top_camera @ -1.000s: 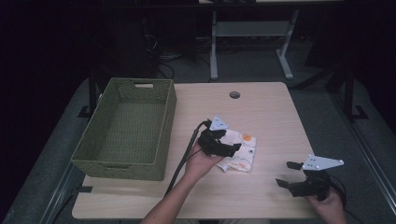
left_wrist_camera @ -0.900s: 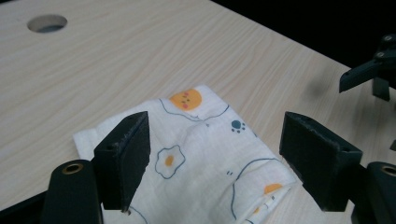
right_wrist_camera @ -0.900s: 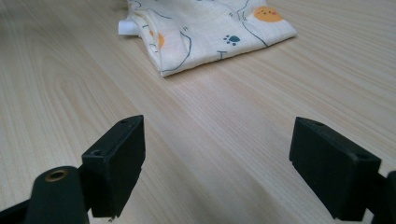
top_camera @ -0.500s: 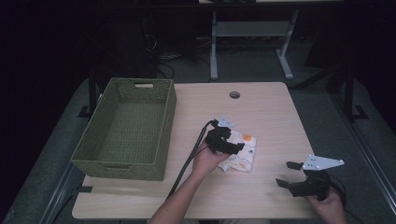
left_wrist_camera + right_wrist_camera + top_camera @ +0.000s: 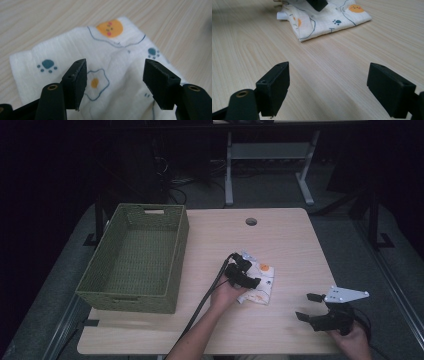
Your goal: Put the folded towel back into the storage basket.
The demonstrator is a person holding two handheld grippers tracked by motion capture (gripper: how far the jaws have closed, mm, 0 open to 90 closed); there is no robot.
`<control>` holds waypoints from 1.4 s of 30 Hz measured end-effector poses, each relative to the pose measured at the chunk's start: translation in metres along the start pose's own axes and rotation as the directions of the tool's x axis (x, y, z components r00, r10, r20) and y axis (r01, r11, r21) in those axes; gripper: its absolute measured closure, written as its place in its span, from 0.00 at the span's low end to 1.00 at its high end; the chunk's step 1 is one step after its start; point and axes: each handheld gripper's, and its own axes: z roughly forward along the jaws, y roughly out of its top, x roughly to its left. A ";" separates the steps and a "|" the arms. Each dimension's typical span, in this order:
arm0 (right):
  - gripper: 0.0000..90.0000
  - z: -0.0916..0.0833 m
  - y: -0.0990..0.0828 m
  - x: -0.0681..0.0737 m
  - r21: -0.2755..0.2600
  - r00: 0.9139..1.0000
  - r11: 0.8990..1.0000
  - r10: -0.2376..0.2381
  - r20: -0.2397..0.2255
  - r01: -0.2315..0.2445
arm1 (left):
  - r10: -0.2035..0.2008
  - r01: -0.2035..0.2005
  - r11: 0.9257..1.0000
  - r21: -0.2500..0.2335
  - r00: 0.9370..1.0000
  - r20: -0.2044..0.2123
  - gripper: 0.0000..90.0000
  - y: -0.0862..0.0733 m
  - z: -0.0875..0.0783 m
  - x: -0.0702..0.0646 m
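White printed cloth (image 5: 112,65) under left gripper (image 5: 115,75), jaws closing, astride it.

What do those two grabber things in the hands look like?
Both are black. The left gripper trails a black cable toward the table's near edge. The right gripper carries a grey three-cornered plate on top. Their fingers are flat, blocky black pads. Forearms are bare, no sleeves.

Dim room, grey floor (image 5: 350,227), pale wooden table (image 5: 290,240) (round cable hole), metal-legged desk (image 5: 265,155) behind
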 end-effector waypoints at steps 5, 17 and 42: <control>0.20 0.000 0.000 0.000 -0.002 1.000 1.000 0.001 -0.002 -0.001 | 0.024 -0.024 1.000 0.000 0.999 -0.042 0.46 -0.005 0.002 -0.002; 0.20 0.001 0.001 0.002 0.002 1.000 1.000 -0.007 -0.001 0.007 | 0.048 -0.052 0.998 -0.032 0.993 -0.108 0.71 -0.011 0.001 -0.005; 0.20 0.000 0.000 0.001 0.000 1.000 1.000 0.001 0.000 -0.001 | -0.187 0.192 0.969 -0.158 0.981 0.044 0.91 -0.023 -0.025 0.022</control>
